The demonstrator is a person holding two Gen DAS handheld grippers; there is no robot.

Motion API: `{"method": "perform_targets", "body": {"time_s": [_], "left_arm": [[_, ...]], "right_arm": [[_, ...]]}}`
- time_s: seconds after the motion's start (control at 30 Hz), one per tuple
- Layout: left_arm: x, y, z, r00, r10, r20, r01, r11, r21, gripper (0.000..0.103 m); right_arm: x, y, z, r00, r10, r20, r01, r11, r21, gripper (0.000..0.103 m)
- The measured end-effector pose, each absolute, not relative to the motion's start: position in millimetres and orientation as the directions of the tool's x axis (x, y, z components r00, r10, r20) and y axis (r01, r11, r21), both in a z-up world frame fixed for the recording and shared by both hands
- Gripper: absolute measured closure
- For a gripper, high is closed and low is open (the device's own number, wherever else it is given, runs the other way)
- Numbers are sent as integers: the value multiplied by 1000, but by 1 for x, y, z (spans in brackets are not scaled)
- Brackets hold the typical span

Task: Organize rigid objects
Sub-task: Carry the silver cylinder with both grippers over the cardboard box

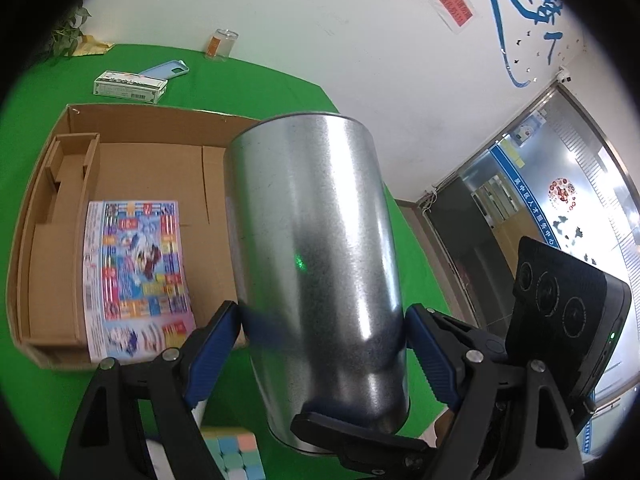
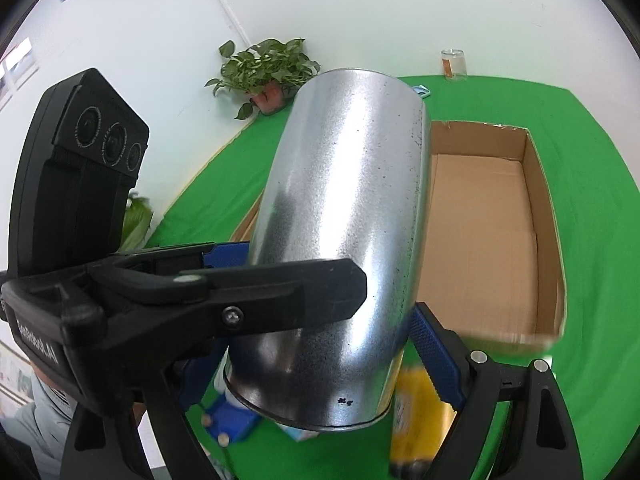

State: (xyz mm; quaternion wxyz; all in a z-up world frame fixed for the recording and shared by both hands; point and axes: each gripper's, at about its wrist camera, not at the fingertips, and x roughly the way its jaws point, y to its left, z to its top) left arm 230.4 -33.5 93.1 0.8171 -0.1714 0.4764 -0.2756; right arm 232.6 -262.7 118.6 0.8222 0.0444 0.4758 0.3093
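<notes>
Green counter (image 1: 280,92) with a cardboard box (image 1: 160,148) on it. Both claws, left claw (image 1: 320,320) and right claw (image 2: 320,316), are pinching the same big metal can (image 1: 316,248), held up tilted over the box edge.

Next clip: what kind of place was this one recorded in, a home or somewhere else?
Probably an office or public service centre set up for recording, not a home. A table draped in green cloth stands against a white wall with large blue lettering, and a glass door carries printed signs. A potted plant sits in the corner.
</notes>
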Motion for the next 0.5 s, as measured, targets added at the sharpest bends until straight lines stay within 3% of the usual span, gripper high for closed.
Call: {"method": "perform_targets", "body": {"time_s": [0.5], "left_arm": [[315, -32, 6, 237, -606, -759, 156, 795, -586, 19]], "right_arm": [[322, -248, 40, 214, 514, -831, -354, 833, 424, 16]]}}
